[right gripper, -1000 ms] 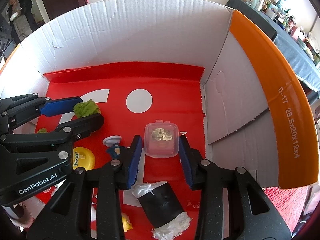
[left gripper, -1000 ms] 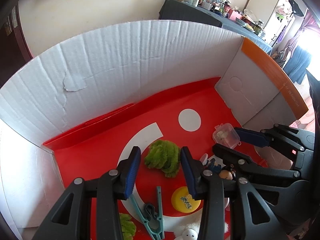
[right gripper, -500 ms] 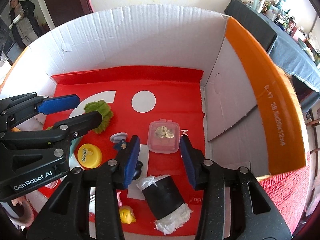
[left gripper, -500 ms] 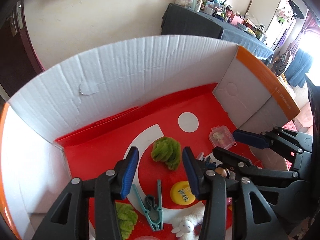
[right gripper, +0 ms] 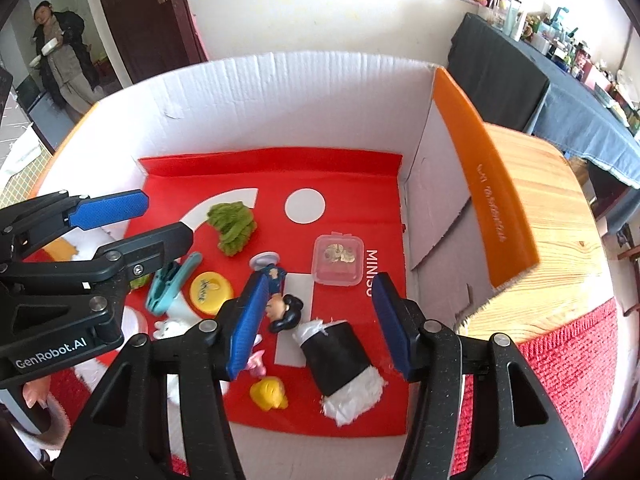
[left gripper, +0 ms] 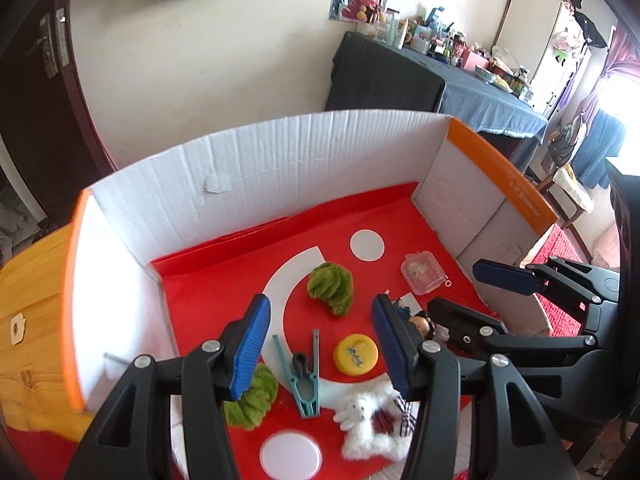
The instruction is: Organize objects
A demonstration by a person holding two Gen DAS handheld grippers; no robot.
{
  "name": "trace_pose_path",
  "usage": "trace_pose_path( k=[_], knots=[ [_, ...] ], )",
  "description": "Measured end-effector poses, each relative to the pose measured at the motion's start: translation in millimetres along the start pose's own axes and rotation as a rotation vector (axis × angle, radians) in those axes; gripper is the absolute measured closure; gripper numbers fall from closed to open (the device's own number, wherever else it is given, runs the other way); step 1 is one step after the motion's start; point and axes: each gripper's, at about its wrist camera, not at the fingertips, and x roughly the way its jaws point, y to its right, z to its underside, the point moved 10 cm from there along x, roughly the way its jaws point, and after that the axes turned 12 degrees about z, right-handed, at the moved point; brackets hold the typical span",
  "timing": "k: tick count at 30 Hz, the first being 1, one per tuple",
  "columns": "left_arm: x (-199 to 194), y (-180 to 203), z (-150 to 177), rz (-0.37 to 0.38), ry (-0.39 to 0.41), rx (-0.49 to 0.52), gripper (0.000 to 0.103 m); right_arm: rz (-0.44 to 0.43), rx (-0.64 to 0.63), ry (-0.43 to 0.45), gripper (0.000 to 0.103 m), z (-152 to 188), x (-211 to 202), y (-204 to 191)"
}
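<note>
Clear plastic case (right gripper: 338, 260) with small gold bits inside sits on the red liner (right gripper: 352, 184) of the cardboard box (right gripper: 280, 96), right of centre, near the box's right wall; nothing touches it. Green fuzzy ball (left gripper: 331, 287) lies left of the case, mid-floor; a second green fuzzy ball (left gripper: 251, 398) sits near the left wall at the near end. Between them: teal clothespin (left gripper: 304, 376), yellow cap (left gripper: 356, 353), white plush rabbit (left gripper: 366, 420). Small doll figure (right gripper: 282, 308) lies just near of the case, black roll with white ends (right gripper: 340, 364) and a yellow toy (right gripper: 269, 393) nearer still. Left gripper (left gripper: 320, 344) hangs above the box floor over the clothespin area, jaws opening, nothing between them. Right gripper (right gripper: 316, 320) hangs above the doll and black roll, jaws opening too, nothing gripped. Box stands on a wooden worktop (right gripper: 552, 216). Far back, a person (right gripper: 64, 60) stands in a doorway holding a bowl.
</note>
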Motion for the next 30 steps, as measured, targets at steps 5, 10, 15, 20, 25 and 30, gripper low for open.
trace_pose_path(
  k=[5,10,15,20,25,30],
  knots=[
    [-14,4,4,-0.018,0.047,-0.011,0.043,-0.011,-0.003,0.068,0.049,-12,-8,14],
    [-34,4,13,-0.034,0.115,-0.028,0.036,-0.015,-0.015,0.155,0.041,-17,-25,18],
    [-55,0,26,-0.069,0.187,-0.057,0.032,-0.027,-0.011,0.238,0.037,-14,-40,21],
    [-72,1,39,-0.104,0.258,-0.072,0.023,-0.048,-0.001,0.277,0.031,-4,-45,23],
    [-78,3,51,-0.140,0.314,-0.072,0.014,-0.068,0.006,0.327,0.027,5,-45,27],
    [-73,6,63,-0.182,0.328,-0.056,0.014,-0.062,0.022,0.357,0.025,14,-37,33]
  ],
)
